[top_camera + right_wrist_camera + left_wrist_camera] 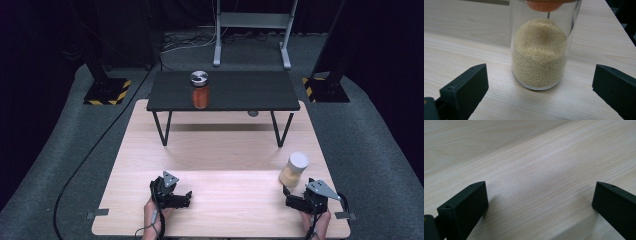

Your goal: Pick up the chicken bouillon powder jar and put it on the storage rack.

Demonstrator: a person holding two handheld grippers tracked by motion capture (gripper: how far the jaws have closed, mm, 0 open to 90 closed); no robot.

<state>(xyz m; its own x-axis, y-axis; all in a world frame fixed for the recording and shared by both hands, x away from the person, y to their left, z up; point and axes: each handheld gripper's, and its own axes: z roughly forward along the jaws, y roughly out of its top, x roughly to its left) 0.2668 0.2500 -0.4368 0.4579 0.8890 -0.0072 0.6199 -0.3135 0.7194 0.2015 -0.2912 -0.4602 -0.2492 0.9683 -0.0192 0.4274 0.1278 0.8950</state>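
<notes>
Clear jar of pale grain (539, 53) stands upright on the wooden table (215, 160), near-right corner, just ahead of the right gripper (540, 86), w/ jaws spread wide and holding nothing. Probably glass: stiff, smooth, slippery, breakable, w/ some weight from the fill. Best grip is mid-body, square across. Left gripper (540, 205) also wide open, over bare wood. Orange-filled jar (200, 90) sits on the black shelf (225, 95) far back.
</notes>
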